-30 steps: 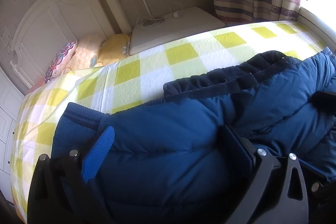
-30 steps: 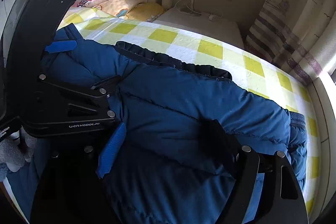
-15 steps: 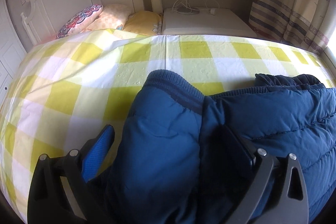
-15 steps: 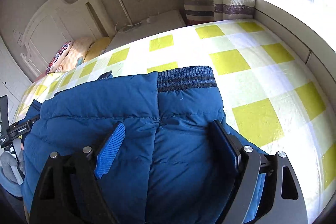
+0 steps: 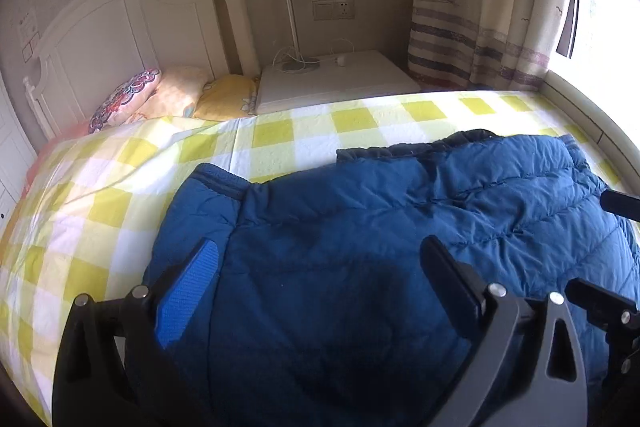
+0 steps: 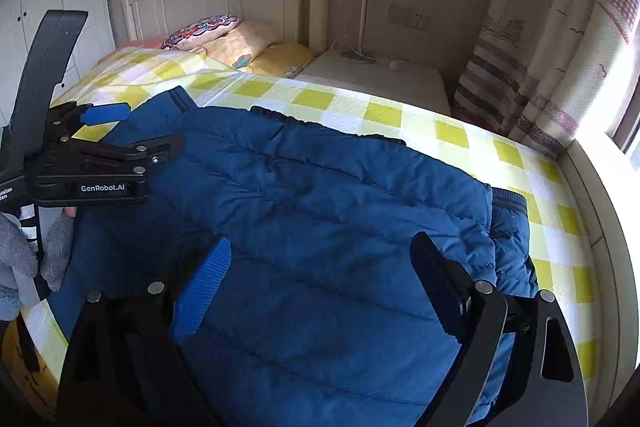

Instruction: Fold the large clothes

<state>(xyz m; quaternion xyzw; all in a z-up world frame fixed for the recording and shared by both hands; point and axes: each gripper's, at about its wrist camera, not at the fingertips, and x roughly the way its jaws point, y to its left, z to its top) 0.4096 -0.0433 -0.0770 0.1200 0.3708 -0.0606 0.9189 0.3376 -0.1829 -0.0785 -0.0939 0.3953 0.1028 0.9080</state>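
Both claws are standing spread above the puffy dark-blue quilted jacket (image 5: 360, 247), which is lying folded on the yellow-checked bed sheet (image 5: 120, 187); the right gripper (image 6: 320, 287) has just been opening with nothing pinched, the left gripper (image 5: 320, 279) likewise, so this fold is seeming finished.

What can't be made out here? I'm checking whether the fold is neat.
- Jacket near edge: both views, hidden behind the tongs' frames and cut off at the bottom.
- Layers beneath the jacket: both views, covered by its top panel.
- Left tongs tips: right view, seen side-on, so any contact with the fabric is unclear.
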